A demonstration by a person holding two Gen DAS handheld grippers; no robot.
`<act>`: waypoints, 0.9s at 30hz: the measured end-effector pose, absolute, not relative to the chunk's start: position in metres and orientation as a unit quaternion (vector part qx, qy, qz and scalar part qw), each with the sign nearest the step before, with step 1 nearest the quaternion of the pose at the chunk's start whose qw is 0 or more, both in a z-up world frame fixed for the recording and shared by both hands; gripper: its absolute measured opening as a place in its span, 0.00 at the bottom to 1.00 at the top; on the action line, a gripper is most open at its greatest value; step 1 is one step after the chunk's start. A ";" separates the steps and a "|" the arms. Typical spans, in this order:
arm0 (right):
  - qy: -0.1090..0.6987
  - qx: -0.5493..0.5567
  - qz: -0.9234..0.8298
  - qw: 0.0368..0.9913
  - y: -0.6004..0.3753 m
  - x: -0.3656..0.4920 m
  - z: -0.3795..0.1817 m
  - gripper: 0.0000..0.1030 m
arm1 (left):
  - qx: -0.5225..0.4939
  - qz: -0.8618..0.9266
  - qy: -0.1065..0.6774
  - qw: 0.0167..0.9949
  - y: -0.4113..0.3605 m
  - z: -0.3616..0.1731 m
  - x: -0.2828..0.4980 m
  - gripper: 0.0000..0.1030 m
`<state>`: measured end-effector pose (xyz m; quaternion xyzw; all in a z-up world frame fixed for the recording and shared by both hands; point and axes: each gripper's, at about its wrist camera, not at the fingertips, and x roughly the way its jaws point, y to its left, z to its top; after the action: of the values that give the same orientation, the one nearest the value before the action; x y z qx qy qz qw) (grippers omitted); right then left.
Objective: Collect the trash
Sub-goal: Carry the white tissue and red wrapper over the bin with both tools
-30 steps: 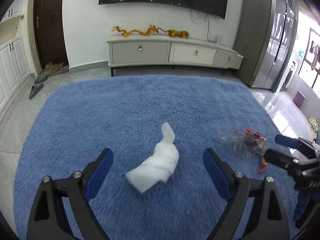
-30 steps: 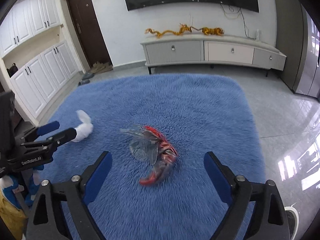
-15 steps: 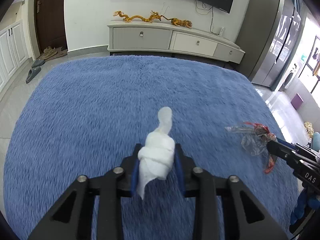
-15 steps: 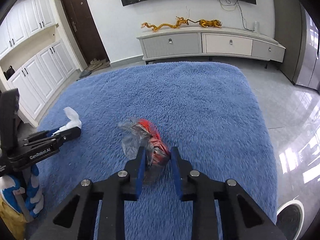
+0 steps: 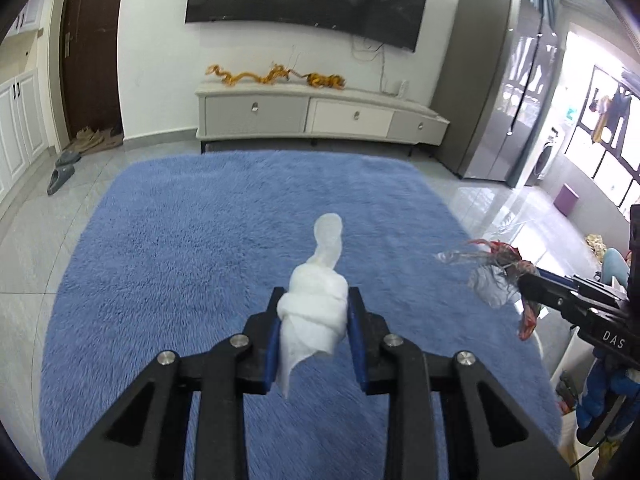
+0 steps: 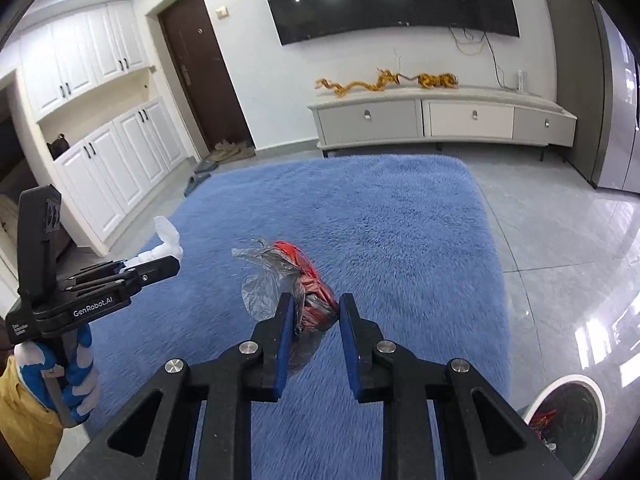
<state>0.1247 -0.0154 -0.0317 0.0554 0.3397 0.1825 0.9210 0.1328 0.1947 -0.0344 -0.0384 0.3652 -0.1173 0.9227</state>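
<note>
My left gripper [image 5: 314, 310] is shut on a twisted white tissue wad [image 5: 318, 304] and holds it lifted above the blue rug [image 5: 180, 256]. My right gripper [image 6: 312, 312] is shut on a crumpled red and clear plastic wrapper [image 6: 308, 292], also lifted above the rug [image 6: 400, 232]. The right gripper with the wrapper [image 5: 496, 268] shows at the right of the left wrist view. The left gripper with the tissue [image 6: 166, 240] shows at the left of the right wrist view. A white-rimmed trash bin [image 6: 568, 412] holding some trash stands on the tiles at the lower right.
A white TV cabinet [image 5: 320, 114] stands against the far wall beyond the rug. A grey fridge [image 5: 500, 80] is at the right. White cupboards [image 6: 100, 152] and slippers [image 5: 62, 170] line the left side. Glossy tiles surround the rug.
Both grippers closed, the left on the tissue and the right on the wrapper, and both have lifted their pieces off the rug.
</note>
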 end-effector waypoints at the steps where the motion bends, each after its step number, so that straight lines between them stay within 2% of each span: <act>1: 0.334 0.057 0.184 0.923 -0.018 0.116 -0.027 0.21 | -0.038 -0.121 0.361 0.924 0.192 -0.029 0.126 0.27; 16: 0.254 0.097 0.132 0.953 -0.107 0.001 0.011 0.21 | 0.007 -0.218 0.322 0.921 0.084 0.023 0.059 0.27; 23: 0.236 0.132 0.031 0.962 -0.190 -0.029 0.002 0.21 | 0.039 -0.273 0.344 0.898 -0.002 0.018 0.064 0.27; 27: 0.259 0.134 -0.046 0.955 -0.236 -0.033 -0.019 0.21 | 0.060 -0.309 0.368 0.875 -0.065 0.001 0.075 0.27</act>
<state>-0.0333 -0.2356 -0.0192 0.1341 0.2589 -0.0461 0.9554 0.0751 -0.0653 0.0014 0.0602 0.3683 -0.3088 0.8748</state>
